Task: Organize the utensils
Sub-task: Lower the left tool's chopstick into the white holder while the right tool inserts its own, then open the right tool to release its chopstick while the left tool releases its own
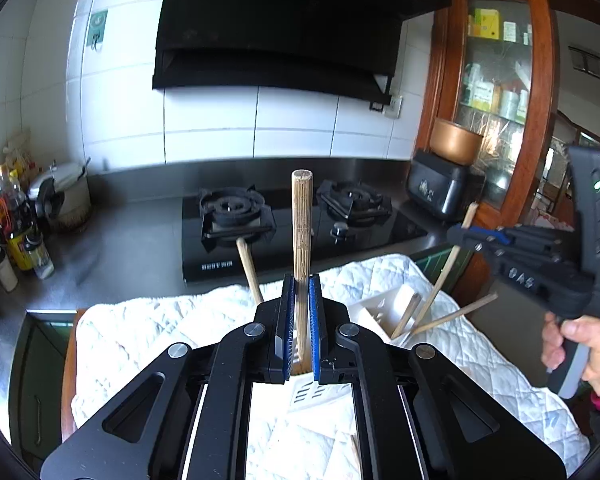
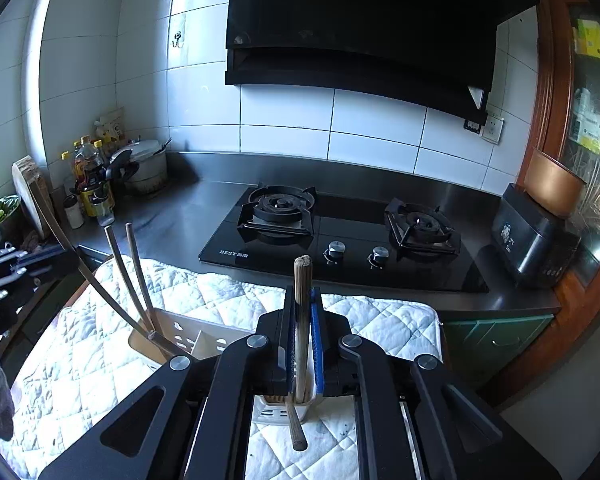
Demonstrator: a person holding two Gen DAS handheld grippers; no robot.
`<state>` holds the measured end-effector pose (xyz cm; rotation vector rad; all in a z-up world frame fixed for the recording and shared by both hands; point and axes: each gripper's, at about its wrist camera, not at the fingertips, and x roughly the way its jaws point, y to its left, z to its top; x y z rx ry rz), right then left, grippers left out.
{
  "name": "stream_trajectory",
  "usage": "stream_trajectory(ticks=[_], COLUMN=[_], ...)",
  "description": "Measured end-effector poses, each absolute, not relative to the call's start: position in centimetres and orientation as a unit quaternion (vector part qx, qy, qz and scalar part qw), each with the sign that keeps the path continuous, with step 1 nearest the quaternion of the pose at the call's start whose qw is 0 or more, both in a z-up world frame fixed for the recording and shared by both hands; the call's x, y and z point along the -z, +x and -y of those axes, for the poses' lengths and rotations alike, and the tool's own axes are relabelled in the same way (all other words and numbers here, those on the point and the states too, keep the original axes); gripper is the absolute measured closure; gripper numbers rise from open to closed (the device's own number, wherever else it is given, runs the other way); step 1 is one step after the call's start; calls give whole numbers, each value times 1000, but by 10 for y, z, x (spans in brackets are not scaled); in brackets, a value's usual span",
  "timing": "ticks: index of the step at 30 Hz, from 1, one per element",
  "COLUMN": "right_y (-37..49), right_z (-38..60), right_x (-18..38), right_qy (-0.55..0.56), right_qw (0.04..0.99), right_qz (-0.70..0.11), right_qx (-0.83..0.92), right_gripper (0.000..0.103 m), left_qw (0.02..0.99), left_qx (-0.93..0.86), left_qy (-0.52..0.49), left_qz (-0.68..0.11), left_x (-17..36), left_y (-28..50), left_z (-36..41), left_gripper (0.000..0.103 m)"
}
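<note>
- Chopsticks, thin and wooden (image 2: 134, 276), lean inside a white slotted plastic holder (image 2: 180, 340) on the quilted white cloth (image 2: 240, 292).
- Left gripper (image 1: 301, 320) is clamped on an upright ridged wooden chopstick (image 1: 302, 224).
- Right gripper (image 2: 303, 336) pinches another ridged chopstick (image 2: 302, 280).

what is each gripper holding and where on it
Each is shut on one wooden chopstick: the left gripper on a chopstick along its lower part, the right gripper on another chopstick near mid-length.

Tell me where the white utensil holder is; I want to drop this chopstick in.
In the right wrist view the white utensil holder stands on the quilted cloth, lower left of centre, in front of the stove, with chopsticks leaning out of it.
</note>
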<state>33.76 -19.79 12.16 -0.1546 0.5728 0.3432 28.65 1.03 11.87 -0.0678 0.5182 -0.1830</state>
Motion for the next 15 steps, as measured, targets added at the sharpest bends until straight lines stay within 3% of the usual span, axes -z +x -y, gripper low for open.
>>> stream_trajectory(ticks=[8, 15], right_y=[336, 320], right_z=[198, 208], right_x=[-122, -134], right_qy=[-76, -70], right_qw=[942, 949], right_qz=[-280, -258], right_qx=[-167, -169], right_gripper=[96, 77], left_qw=[951, 944], left_qx=[95, 93], left_qy=[-46, -56], left_qz=[-291, -311], left_x=[-88, -76], left_y=[301, 306], left_z=[-14, -17], left_gripper=[97, 95])
